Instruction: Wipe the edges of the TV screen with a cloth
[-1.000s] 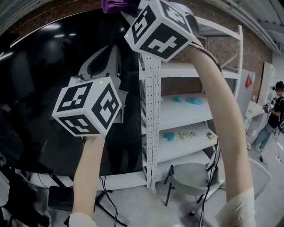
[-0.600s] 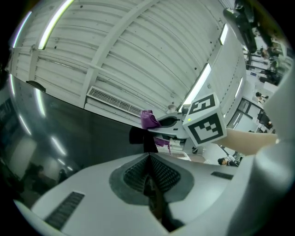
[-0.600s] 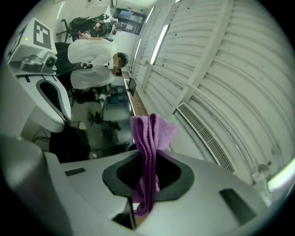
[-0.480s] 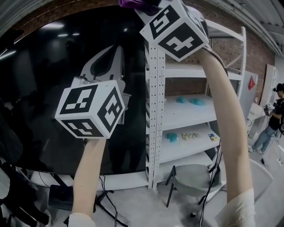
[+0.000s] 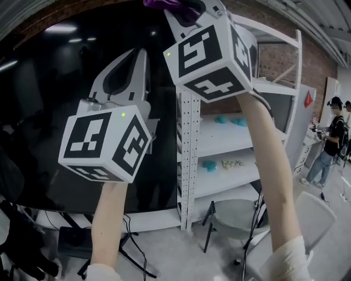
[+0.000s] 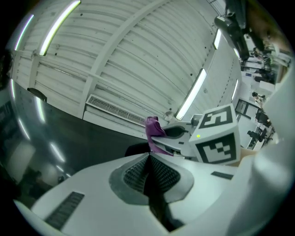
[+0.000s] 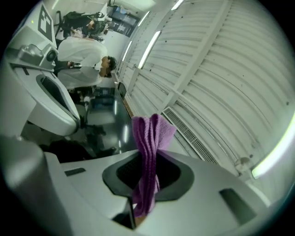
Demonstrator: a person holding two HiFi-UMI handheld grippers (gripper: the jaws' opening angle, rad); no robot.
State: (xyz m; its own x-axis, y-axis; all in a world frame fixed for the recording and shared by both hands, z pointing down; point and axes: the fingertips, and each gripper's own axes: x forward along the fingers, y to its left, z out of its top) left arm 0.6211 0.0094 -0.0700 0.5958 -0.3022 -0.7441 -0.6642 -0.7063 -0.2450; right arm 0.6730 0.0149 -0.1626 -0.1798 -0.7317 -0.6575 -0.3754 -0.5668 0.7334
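Reaching upward in the head view, both bare forearms hold their tools against a large black TV screen [image 5: 49, 82]. The left gripper [image 5: 139, 53] points up over the glass, close to the screen's right edge. The right gripper [image 5: 184, 11] is higher, at the screen's top right corner, with a crumpled purple cloth [image 5: 163, 4] at its tip. Whether the cloth touches the frame cannot be told. Just right of the screen stands a white metal shelving rack [image 5: 186, 137] with small turquoise items [image 5: 227, 121] on its shelves. A round grey stool [image 5: 233, 217] sits below it, and a person [image 5: 332, 142] stands far off to the right.

In the left gripper view, the ribbed grey fingers [image 6: 163, 175] are pressed together with nothing between them. Beyond them appear the dark screen, the other gripper with the purple cloth, and a white ribbed ceiling [image 6: 138, 55] with strip lights.

In the right gripper view, the dark fingers [image 7: 124, 173] pinch the cloth, whose folded end stands up past the fingertips. The left gripper shows at the upper left.
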